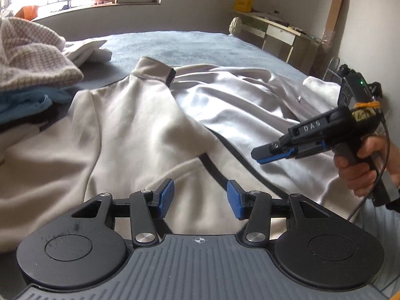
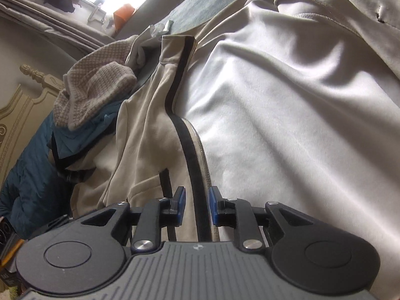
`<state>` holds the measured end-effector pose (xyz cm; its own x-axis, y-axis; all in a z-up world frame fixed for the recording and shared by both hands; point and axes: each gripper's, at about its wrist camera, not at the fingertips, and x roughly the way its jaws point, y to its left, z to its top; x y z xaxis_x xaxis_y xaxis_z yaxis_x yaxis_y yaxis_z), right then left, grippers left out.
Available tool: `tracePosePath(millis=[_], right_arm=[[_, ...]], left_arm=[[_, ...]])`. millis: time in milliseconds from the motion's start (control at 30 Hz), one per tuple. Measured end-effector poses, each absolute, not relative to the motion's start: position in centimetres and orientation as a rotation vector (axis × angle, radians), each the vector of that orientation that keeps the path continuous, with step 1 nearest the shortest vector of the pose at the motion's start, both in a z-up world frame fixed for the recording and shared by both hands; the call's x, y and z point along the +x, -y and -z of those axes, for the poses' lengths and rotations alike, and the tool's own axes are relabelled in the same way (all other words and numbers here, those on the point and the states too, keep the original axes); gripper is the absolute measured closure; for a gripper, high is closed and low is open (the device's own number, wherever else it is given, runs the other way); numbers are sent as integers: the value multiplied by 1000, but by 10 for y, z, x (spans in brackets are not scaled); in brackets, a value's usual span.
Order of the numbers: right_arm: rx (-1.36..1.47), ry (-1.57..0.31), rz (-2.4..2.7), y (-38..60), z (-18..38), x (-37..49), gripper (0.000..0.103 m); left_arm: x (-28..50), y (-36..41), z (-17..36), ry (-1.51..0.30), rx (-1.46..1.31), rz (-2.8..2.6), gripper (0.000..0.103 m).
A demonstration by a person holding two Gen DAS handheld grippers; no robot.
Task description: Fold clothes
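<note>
Beige jacket lies spread on the bed, left gripper and right gripper both parted and empty above it; risk: loose front panel slides, spoiling the fold.

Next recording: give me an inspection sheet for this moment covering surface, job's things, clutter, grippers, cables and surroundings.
Surface: blue-grey fleece bedspread.
Job's things: cream zip-up jacket with black zipper tape spread open, lining up, unfolded.
Clutter: heap of beige knit and blue clothes beside the jacket's shoulder.
Grippers: left gripper jaws open, empty, above the jacket; right gripper jaws slightly apart over the zipper tape, pads not pressing it.
Cables: thin black cable hanging by the right hand.
Surroundings: window sill, cream desk.
</note>
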<state>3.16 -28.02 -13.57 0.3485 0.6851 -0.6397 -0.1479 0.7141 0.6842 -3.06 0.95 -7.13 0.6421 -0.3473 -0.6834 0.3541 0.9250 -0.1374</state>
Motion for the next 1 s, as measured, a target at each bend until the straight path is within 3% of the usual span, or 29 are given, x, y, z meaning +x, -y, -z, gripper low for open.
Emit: tracePosePath(millis=[333,533,700,1000], right_arm=[[466,-1048,-649,254,149,65,82],[418,-971,-668,254,146,56,97],[339,-809,-617,255,124,30,99],[114,-623,-461,239,107,-6,99]], left_arm=[[73,20,110,-875,142,237,56],[72,25,125,-874,168,205,55],[72,25,123,-861,134,207,49],[82,28,106,-758,122,206,49]])
